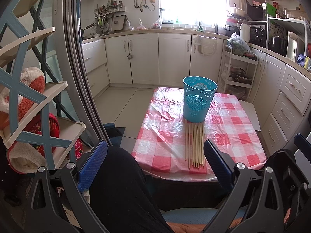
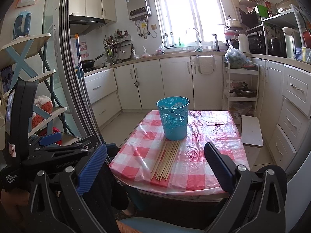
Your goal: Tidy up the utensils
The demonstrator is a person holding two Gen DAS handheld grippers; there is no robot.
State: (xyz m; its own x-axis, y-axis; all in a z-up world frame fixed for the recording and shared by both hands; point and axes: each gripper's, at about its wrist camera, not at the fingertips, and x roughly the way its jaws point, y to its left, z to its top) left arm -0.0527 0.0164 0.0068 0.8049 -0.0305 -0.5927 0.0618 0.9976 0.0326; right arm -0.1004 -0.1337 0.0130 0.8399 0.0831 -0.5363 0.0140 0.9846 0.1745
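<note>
Thin wooden chopsticks (image 1: 195, 144) lie flat, touching a round blue plastic cup (image 1: 198, 99). Both claws (image 1: 155, 165) (image 2: 155, 167) gape wide, holding nothing.

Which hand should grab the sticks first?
Probably the left. Its tongs are open with the sticks just ahead, beside the right finger. The right tongs are open too, but sit farther back.
</note>
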